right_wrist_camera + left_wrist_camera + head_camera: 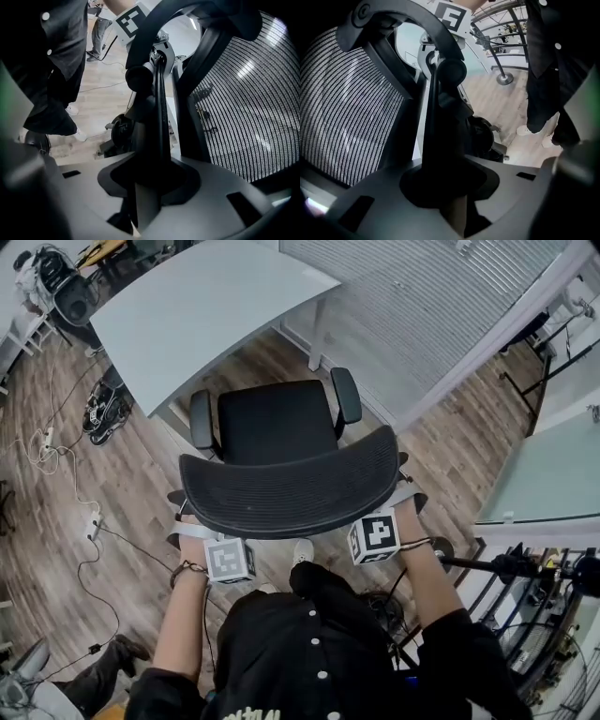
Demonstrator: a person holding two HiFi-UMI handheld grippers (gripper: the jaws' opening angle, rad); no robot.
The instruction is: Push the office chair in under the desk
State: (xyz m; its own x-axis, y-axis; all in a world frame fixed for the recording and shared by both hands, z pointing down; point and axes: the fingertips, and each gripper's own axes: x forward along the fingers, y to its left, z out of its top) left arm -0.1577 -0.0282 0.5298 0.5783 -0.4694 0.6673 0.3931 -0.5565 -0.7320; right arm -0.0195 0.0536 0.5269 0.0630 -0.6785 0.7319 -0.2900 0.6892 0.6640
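Note:
A black office chair stands in front of the pale desk [202, 310], its seat [277, 421] facing the desk and its mesh backrest [291, 486] towards me. My left gripper [211, 532] reaches behind the backrest's left lower edge, my right gripper [392, 512] behind its right edge. In the left gripper view the jaws [450, 187] are closed on a black bar of the back frame [440, 117] beside the mesh [347, 108]. The right gripper [150, 183] clasps the matching frame bar [157, 117] in the same way.
Cables and a power strip [94, 521] lie on the wood floor at the left, with dark gear [103, 409] by the desk leg. A blind-covered partition [441, 306] runs along the right. A stand [506, 563] and another desk [553, 465] are at my right.

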